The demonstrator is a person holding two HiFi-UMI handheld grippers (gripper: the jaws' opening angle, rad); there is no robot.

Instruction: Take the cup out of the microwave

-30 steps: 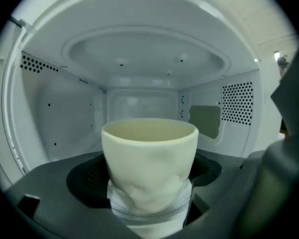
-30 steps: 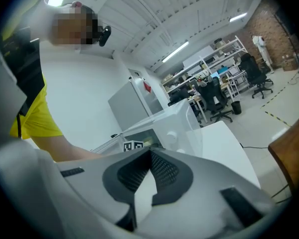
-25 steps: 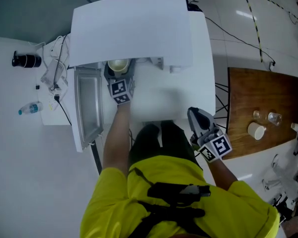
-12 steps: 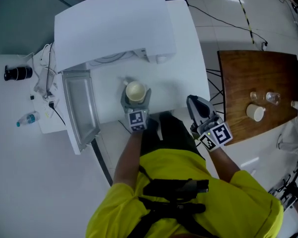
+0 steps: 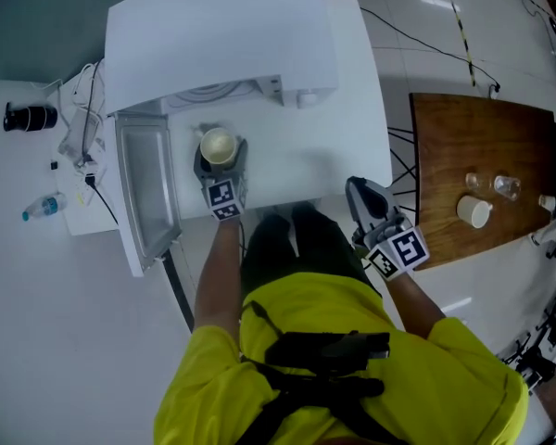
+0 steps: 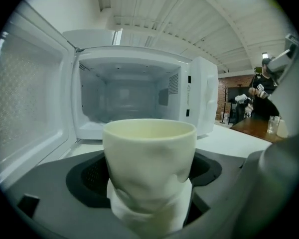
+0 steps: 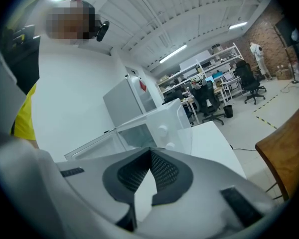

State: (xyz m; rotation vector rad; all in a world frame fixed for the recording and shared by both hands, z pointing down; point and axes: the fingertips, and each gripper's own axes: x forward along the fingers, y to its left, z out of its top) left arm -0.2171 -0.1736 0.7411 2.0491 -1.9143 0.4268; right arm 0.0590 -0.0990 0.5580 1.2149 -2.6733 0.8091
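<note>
A cream cup (image 5: 218, 144) sits upright between the jaws of my left gripper (image 5: 220, 158), which is shut on it. It hangs just in front of the white microwave (image 5: 218, 40), over the white table (image 5: 352, 119). In the left gripper view the cup (image 6: 149, 158) fills the middle, and behind it the microwave cavity (image 6: 124, 96) stands open with nothing inside. The microwave door (image 5: 144, 193) swings out to the left. My right gripper (image 5: 360, 190) is shut, holds nothing and stays low at the table's near right edge. Its pads (image 7: 162, 171) meet at the tip.
A wooden table (image 5: 463, 146) at the right carries a white cup (image 5: 475, 211) and small glasses (image 5: 506, 185). A water bottle (image 5: 39, 209), a black object (image 5: 28, 116) and cables (image 5: 83, 133) lie on the white surface left of the microwave.
My left gripper has drawn the cup from the microwave's mouth out toward me and a little lower. The right gripper has hardly moved.
</note>
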